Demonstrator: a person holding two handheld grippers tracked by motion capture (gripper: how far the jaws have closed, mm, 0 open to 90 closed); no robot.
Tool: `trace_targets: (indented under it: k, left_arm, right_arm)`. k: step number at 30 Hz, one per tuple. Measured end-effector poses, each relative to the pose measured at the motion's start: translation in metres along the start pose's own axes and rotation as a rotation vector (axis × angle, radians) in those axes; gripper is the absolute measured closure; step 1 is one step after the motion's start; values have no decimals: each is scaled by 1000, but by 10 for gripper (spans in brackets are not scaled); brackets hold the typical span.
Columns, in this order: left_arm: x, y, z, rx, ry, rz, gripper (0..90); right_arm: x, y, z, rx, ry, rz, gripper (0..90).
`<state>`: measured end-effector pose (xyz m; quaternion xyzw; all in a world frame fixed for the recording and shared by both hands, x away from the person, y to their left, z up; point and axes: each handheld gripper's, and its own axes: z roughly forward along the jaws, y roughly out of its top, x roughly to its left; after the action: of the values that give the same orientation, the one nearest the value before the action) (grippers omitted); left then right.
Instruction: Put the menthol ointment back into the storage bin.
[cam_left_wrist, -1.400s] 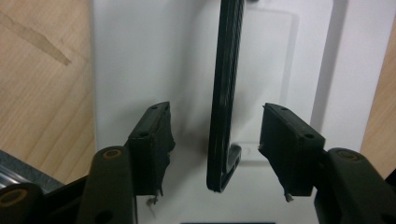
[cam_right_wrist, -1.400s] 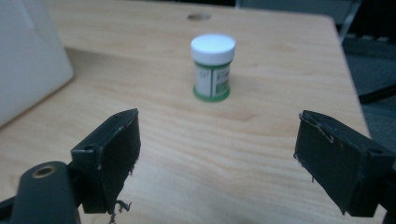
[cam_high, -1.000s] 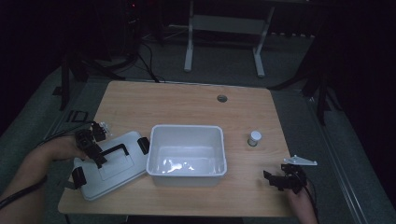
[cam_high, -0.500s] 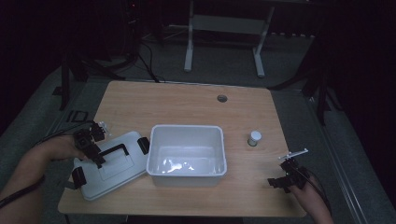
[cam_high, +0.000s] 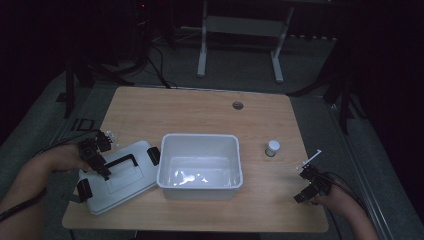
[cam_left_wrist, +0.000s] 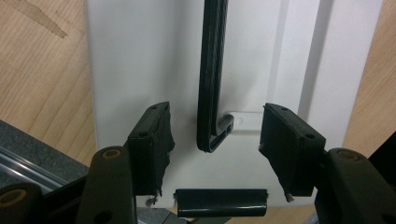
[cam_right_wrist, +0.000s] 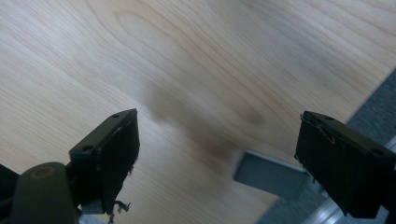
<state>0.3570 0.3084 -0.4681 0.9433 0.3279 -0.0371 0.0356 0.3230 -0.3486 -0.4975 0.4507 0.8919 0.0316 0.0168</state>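
Beside the open white rectangular plastic tub (cam_high: 200, 165) at the middle of the pale wooden table (cam_high: 200, 112), a flat white plastic lid with a black carry handle and black end clips (cam_high: 117, 175) lies on the tabletop, its near corner touching the tub's left wall. Over that lid, the left gripper (cam_high: 97, 155) hangs with its jaws about half open, straddling the black handle (cam_left_wrist: 210, 93); the left gripper view shows clear gaps on both sides, so the pads grip nothing. To the right of the tub, near the table's front right corner, the right gripper (cam_high: 310, 182) is held above bare wood, jaws spread wide and empty, as the right gripper view confirms. A small white-capped round jar (cam_high: 272, 148) stands just right of the tub, apart from both tools. The tub looks empty apart from glare on its floor. Judging by this layout, the lid is off and not yet picked up; closing on the handle, lifting, and seating the lid on the tub all seem to remain.
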Motion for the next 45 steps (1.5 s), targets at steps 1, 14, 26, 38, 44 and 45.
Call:
trace_targets:
  k: [1,14,26,38,44,45]
  left_arm:
    - [0,0,-1,-2,2,5,432]
    - [-2,2,-1,9,4,11,432]
    - [-2,3,1,13,5,17,432]
    - [-3,4,2,22,3,20,432]
    - [-2,4,5,25,-1,18,432]
    - [-2,4,6,24,-3,18,432]
  right_arm:
    - [-1,4,-1,31,-16,-13,118]
    - [-5,37,-13,87,9,-134,138]
    - [-16,75,-21,51,-1,-107,163]
    - [-19,115,-27,8,16,-91,163]
    - [-17,136,-30,-3,2,-104,164]
    - [-17,142,-30,-3,6,-107,164]
